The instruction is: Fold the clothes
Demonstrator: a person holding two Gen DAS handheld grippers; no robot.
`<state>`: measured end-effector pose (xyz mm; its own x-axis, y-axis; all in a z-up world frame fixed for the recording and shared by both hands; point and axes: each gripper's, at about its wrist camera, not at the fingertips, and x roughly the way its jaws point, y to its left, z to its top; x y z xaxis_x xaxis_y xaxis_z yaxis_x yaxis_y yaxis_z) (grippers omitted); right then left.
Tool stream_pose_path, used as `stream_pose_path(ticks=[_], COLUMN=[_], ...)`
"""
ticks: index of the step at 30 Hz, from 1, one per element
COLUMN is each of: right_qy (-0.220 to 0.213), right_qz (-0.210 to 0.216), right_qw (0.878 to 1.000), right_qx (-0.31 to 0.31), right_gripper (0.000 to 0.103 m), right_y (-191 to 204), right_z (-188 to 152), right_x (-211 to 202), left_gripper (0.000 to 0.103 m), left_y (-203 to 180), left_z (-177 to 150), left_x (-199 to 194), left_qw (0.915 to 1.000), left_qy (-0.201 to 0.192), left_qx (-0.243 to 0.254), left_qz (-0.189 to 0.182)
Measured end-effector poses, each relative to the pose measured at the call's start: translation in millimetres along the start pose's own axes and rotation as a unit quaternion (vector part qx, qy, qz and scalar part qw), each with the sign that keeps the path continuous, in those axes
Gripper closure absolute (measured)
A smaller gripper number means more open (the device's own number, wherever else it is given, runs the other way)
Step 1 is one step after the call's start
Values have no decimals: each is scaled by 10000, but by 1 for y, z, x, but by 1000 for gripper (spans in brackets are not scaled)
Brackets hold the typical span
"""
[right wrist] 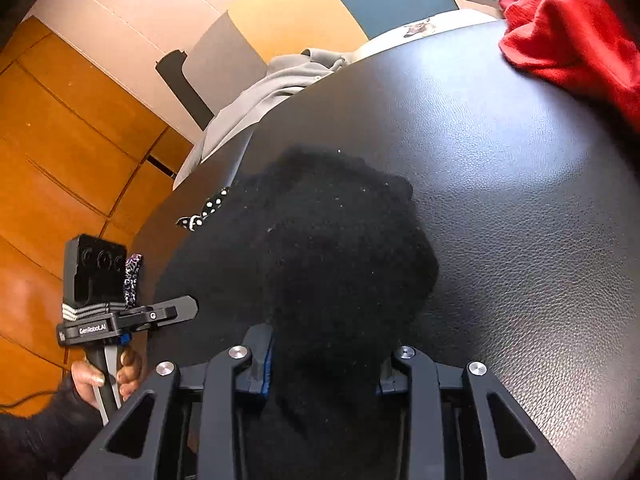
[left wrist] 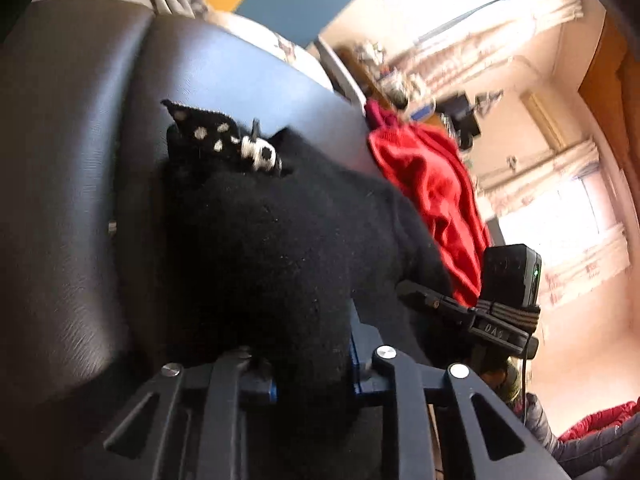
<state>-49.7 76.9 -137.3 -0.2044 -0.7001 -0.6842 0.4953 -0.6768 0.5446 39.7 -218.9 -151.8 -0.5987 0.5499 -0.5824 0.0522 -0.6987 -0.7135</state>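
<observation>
A black knit garment [left wrist: 280, 240] with a white-dotted trim [left wrist: 208, 132] lies bunched on the black leather surface [left wrist: 60, 200]. My left gripper [left wrist: 312, 364] has its jaws closed onto the garment's near edge. In the right wrist view the same black garment [right wrist: 320, 248] lies on the leather surface [right wrist: 520, 200], and my right gripper [right wrist: 324, 368] has the cloth between its jaws. The left gripper [right wrist: 176, 312] shows at the left of the right wrist view, and the right gripper [left wrist: 436, 300] shows at the right of the left wrist view.
A red garment [left wrist: 432, 192] lies on the far side of the leather surface; it also shows in the right wrist view [right wrist: 572, 36]. A grey garment [right wrist: 256, 96] hangs off the far edge. Wooden floor [right wrist: 60, 140] lies to the left.
</observation>
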Motion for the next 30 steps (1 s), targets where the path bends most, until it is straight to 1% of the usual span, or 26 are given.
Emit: stream_pose_path(ticks=[4,7,9,12,14,16,18,20,23,24,25,28,30], right_qy=[208,495,710,1007,1169,1293,1387,1447,1545,1577,1632,1886,2169], right_qz=[124,399,707,1165,1483,1810,2159,2424,2673,2750,2757,2582,2348], right_qw=[9990,9949,9897,9769,9658,9520,9344,9189,8992,8923,8883,8815,8795], right_qx=[-380,-780,-1021,-1485,-1775,-2103,-2471,-2755,-3101,-3214,-3291,-3474,-3527], right_gripper=[71,72,72,73,73,73,73,73,73,73,73,73,73], right_y=[29,62,92,151,195,247,309,363,441,468,487,533,546], right_z=[4,5,6,10,14,20,27,33,35,35,33,20,5], right_x=[10,35,58,95,120,143,166,187,224,236,250,299,334], left_gripper=[80,81,81,80,80,80,80,80,80,80,80,80,80], left_y=[7,21,32,48,58,68,79,95,128,141,154,208,246], left_z=[-18,-29,-37,-48,-54,-58,-61,-61,-60,-61,-61,-69,-78], left_x=[-46,-96,-133,-196,-242,-290,-338,-385,-444,-454,-464,-474,-473], left_qw=[9987,9947,9901,9786,9675,9535,9369,9197,8920,8851,8788,8674,8618], left_qy=[-485,-957,-1299,-1861,-2264,-2676,-3058,-3380,-3710,-3742,-3759,-3635,-3472], left_qx=[-155,-266,-370,-470,-515,-549,-558,-594,-789,-883,-994,-1533,-1987], left_qz=[60,253,383,747,1000,1271,1598,1909,2461,2622,2766,3031,3118])
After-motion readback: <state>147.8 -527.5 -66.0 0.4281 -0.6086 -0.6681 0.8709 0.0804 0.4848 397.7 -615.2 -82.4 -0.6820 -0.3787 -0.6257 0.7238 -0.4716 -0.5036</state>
